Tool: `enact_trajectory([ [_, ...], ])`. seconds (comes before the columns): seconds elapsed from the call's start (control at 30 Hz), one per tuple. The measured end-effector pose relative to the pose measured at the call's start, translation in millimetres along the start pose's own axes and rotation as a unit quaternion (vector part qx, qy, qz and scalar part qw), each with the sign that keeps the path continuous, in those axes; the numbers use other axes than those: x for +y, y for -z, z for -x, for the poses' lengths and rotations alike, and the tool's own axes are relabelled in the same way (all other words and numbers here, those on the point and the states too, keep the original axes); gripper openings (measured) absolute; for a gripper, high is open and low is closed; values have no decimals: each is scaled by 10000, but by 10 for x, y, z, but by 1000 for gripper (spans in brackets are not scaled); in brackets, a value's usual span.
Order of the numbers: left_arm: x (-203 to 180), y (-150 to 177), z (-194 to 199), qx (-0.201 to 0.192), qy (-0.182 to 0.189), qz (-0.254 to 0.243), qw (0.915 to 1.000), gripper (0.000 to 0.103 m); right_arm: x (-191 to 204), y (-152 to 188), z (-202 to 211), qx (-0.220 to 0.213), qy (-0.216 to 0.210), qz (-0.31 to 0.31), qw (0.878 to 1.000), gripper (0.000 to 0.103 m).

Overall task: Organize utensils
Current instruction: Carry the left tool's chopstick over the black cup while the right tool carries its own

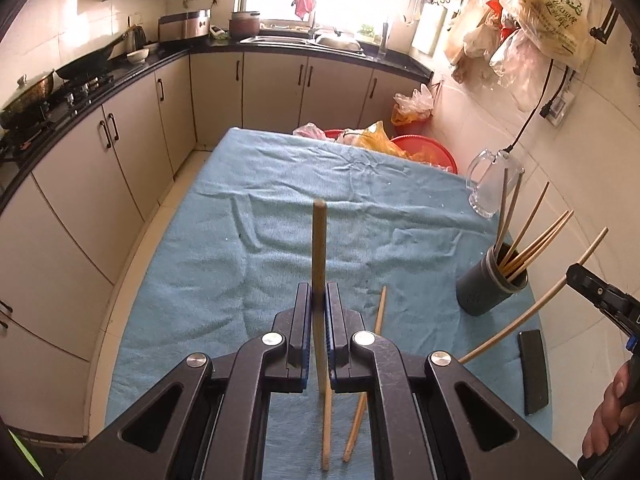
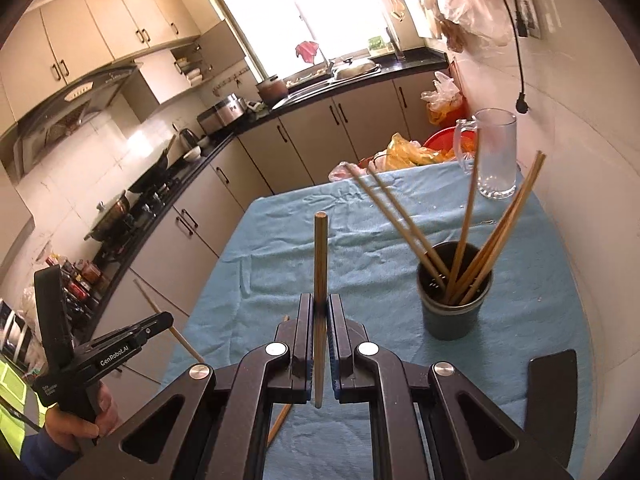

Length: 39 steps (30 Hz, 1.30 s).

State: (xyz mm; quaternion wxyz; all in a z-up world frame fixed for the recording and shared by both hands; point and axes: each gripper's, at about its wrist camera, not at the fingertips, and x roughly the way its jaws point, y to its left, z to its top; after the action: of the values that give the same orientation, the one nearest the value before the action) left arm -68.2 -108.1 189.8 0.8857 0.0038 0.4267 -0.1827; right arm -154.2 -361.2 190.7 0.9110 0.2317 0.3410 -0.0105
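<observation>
Nearest, each claw is pinching one chopstick: the left claw [image 1: 319, 300] clamps a chopstick [image 1: 319, 248] upright, and the right claw [image 2: 319, 308] clamps another [image 2: 320, 256] likewise. They look light, stiff and slick, so a mid-shaft pinch seems steadiest. One loose chopstick [image 1: 378, 316] lies on the blue-clothed counter [image 1: 200, 264]. Farther right, the dark holder [image 2: 454, 304] keeps about six chopsticks [image 2: 464, 236]. Beyond stands one glass mug [image 2: 496, 152].
</observation>
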Motion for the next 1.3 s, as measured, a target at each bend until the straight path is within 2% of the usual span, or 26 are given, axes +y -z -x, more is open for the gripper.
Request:
enact_trajectory([
  [0.33, -292, -205, 206, -251, 122, -199, 9994, 6, -399, -82, 320, -299, 32, -350, 9989, 7],
  [0.77, -782, -431, 337, -409, 513, -591, 9961, 6, -930, -135, 862, -802, 437, -1001, 9908, 7],
  [1.3, -1708, -729, 428, -564, 1220, -1334, 9819, 6, -1282, -82, 1359, -1173, 741, -1446, 9797, 7],
])
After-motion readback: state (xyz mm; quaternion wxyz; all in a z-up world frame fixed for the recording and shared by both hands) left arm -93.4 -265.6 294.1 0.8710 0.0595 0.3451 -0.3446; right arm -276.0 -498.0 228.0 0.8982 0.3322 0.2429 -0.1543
